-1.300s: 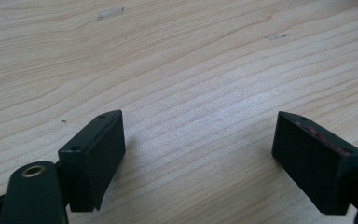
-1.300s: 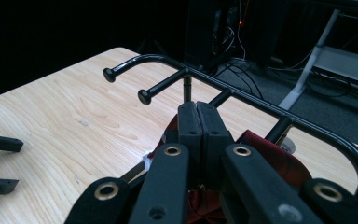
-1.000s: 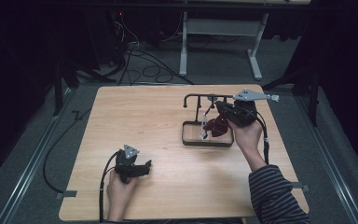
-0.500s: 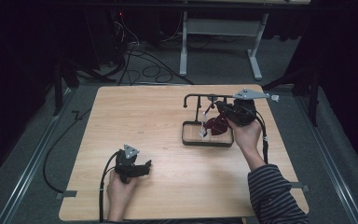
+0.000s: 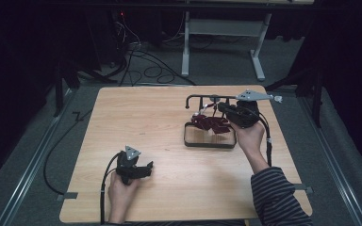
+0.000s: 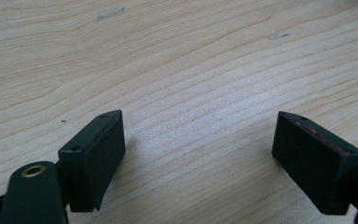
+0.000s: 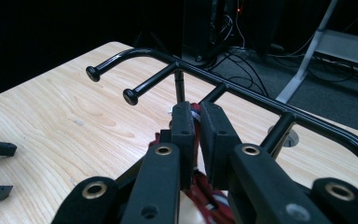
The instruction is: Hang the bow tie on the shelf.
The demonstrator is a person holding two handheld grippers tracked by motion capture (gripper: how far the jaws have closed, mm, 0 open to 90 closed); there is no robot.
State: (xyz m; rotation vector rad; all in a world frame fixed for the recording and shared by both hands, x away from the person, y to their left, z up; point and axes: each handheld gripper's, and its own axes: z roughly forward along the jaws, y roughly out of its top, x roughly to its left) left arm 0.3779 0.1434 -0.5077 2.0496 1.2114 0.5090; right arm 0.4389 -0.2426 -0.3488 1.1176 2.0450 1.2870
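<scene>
Stood on grey floor (image 5: pixel 339 155) with cables (image 5: pixel 141 66) behind: a pale wooden table (image 5: pixel 136 117), no writing or label legible anywhere. Left wide bare wood across the left half and along the near edge, open room on every side of the left hand-held gripper (image 5: pixel 147 168). Rested low near the front-left edge, that left hand-held gripper (image 6: pixel 198 154), jaws spread wide over bare grain, nothing between them. Sat toward the right rear: a black rack (image 5: pixel 207 99) with knobbed pegs (image 7: pixel 130 95) on a rail, above a shallow black tray (image 5: pixel 207 143). Held dark red cloth (image 5: pixel 209 123) with white bits, draped over the tray's back rim. Hovered at the rack, the right hand-held gripper (image 7: pixel 196 135), jaws pressed nearly together, pinching the red cloth (image 7: pixel 205 191) just under the rail.
</scene>
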